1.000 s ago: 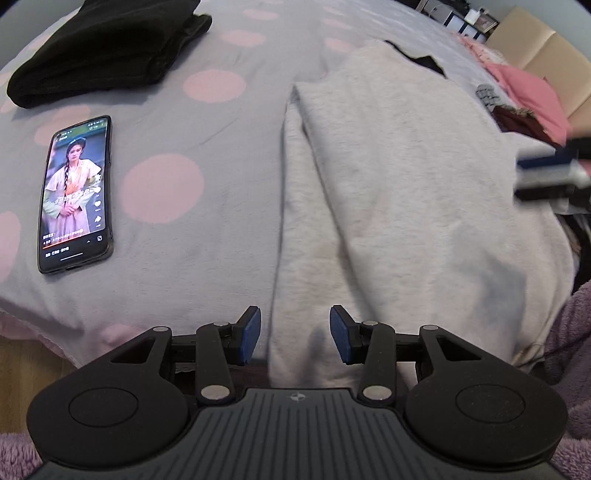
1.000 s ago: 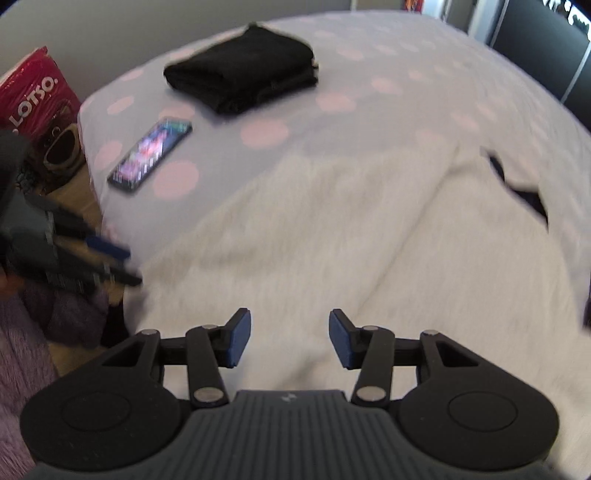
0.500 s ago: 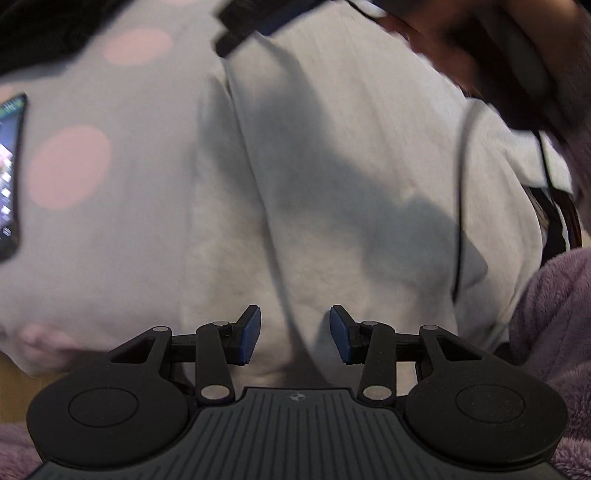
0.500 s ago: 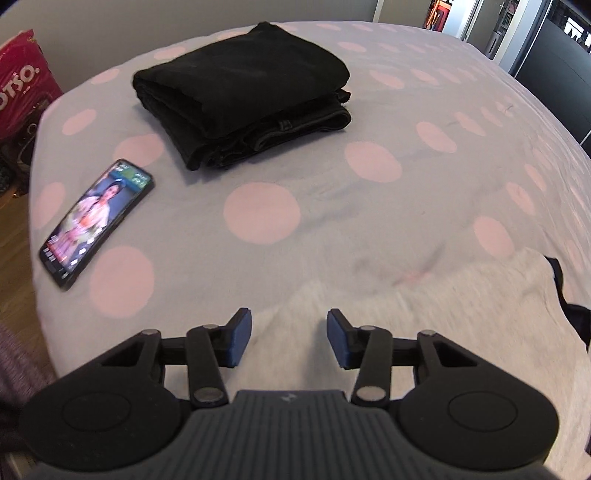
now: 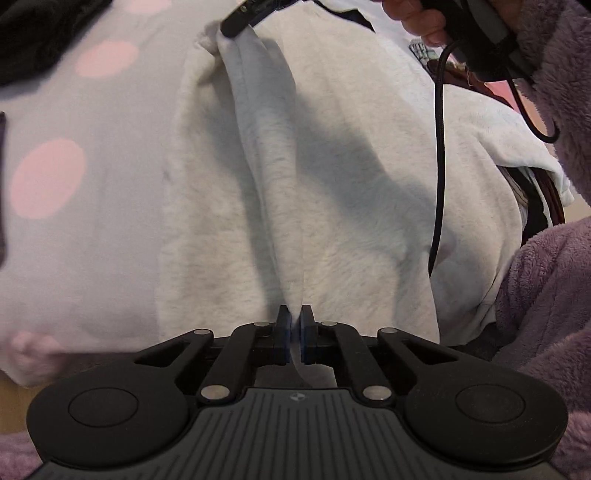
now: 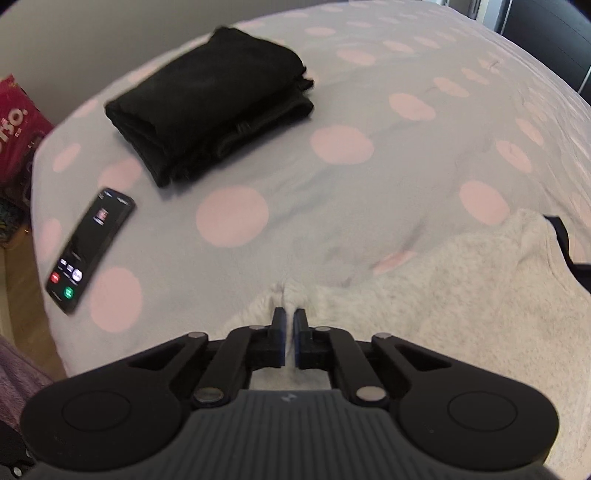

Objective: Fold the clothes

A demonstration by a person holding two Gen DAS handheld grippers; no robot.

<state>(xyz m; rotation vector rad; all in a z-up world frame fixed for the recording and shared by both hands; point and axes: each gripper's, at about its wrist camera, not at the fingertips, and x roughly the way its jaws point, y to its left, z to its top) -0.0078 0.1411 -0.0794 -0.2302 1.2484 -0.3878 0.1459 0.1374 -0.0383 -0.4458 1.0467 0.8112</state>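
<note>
A white fleecy garment (image 5: 332, 177) lies spread on the bed. My left gripper (image 5: 295, 325) is shut on its near edge, and a ridge of cloth runs away from the pads. The same garment (image 6: 461, 295) fills the lower right of the right wrist view, where my right gripper (image 6: 289, 319) is shut on a bunched corner of it. In the left wrist view the right gripper's black fingertips (image 5: 240, 22) pinch the far end of that ridge, held by a hand (image 5: 424, 26) in a purple fleece sleeve.
The bedsheet (image 6: 369, 192) is grey with pink dots. A folded black garment (image 6: 210, 103) lies at the back left and a phone (image 6: 88, 251) with a lit screen near the left edge. A red bag (image 6: 18, 125) stands beside the bed. A black cable (image 5: 439, 147) hangs across the garment.
Both grippers went from open to shut on the white garment. The right gripper moved across the garment to its far corner and lifted a ridge of cloth. The phone's screen changed.
</note>
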